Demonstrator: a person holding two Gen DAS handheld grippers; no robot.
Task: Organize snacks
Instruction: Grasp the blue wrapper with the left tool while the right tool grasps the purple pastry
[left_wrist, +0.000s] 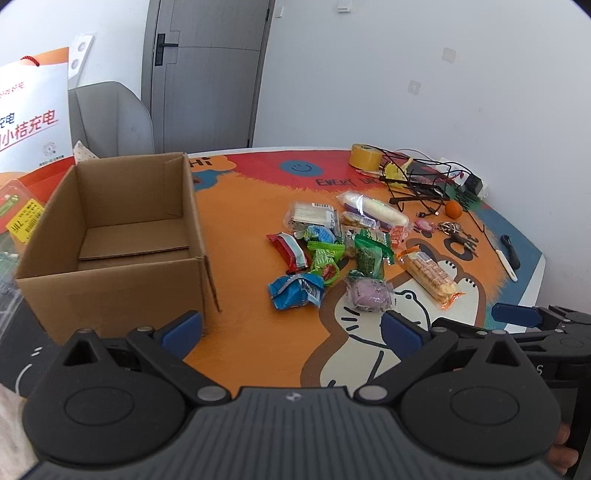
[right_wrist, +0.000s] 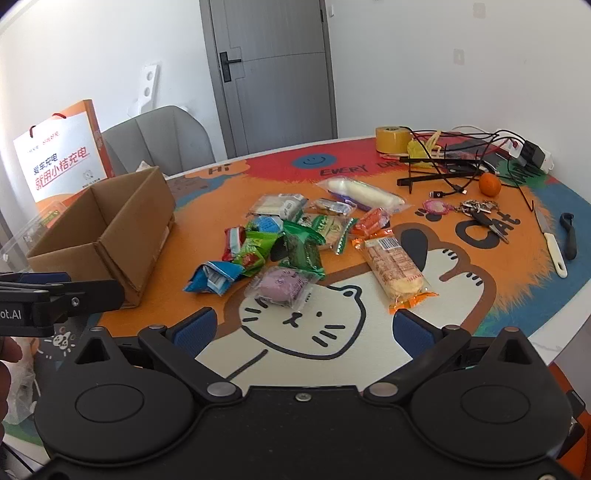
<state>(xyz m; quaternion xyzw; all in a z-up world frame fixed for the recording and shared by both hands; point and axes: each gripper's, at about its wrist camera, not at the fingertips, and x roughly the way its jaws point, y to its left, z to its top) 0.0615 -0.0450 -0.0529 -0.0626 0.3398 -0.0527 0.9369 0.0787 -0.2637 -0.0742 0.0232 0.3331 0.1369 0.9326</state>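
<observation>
A heap of wrapped snacks (right_wrist: 295, 236) is seen at the middle of the bench (right_wrist: 498, 295), right of an open cardboard box (left_wrist: 122, 236) in which nothing is seen. The packets are judged light, soft and crinkly, the foil slippery; the biscuit pack (right_wrist: 395, 267) is likely brittle and best taken across its middle. The left gripper (left_wrist: 291, 328) and right gripper (right_wrist: 304, 330) are held with jaws spread, nothing between them.

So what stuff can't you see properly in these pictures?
- Cardboard box: in the right wrist view its near wall hides the floor inside.
- Snack pile: lower packets are covered by upper ones in both views.
- Wrapper print: too small to read.
- Right gripper: cut off by the left view's edge.
</observation>
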